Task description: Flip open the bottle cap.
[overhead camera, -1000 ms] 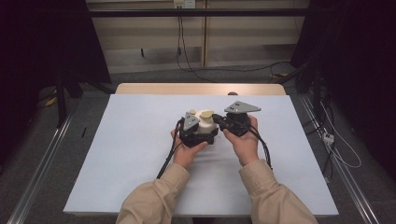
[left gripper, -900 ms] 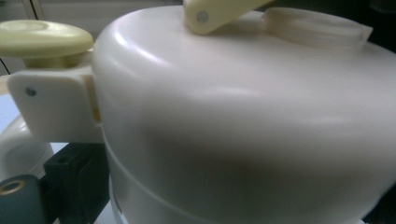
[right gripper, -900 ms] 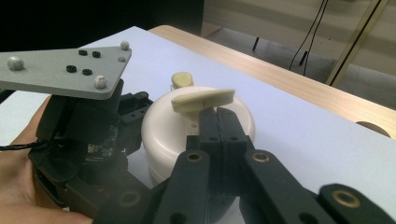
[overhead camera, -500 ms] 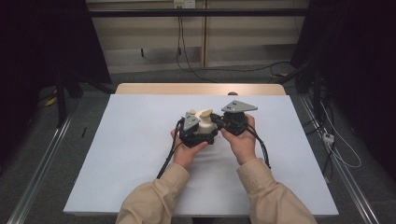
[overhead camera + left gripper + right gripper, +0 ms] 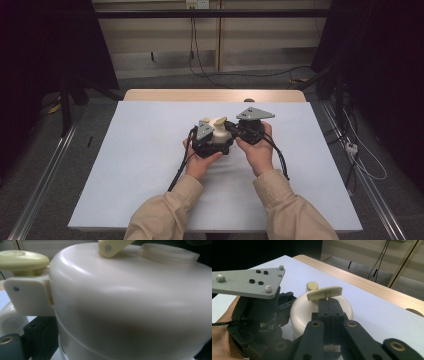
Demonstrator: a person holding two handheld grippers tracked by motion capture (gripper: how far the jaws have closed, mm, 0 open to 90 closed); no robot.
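A cream-white round pot (image 5: 216, 132) stands on the white table cover (image 5: 145, 150) at the centre. Its lid carries a pale yellow handle (image 5: 324, 293) and a yellow knob (image 5: 312, 285). My left gripper (image 5: 212, 142) holds the pot by its body; in the left gripper view the pot (image 5: 130, 302) sits tight between the jaws, with the knob (image 5: 23, 261) at the upper left. My right gripper (image 5: 328, 301) comes in from the right, jaws pressed together on the yellow handle. The left gripper's grey plate (image 5: 249, 281) is close beside it.
The wooden table edge (image 5: 215, 95) runs along the far side of the cover. Cables (image 5: 360, 160) lie on the floor to the right, and metal rails (image 5: 45, 180) flank the table. The person's sleeves (image 5: 165, 215) enter from the bottom.
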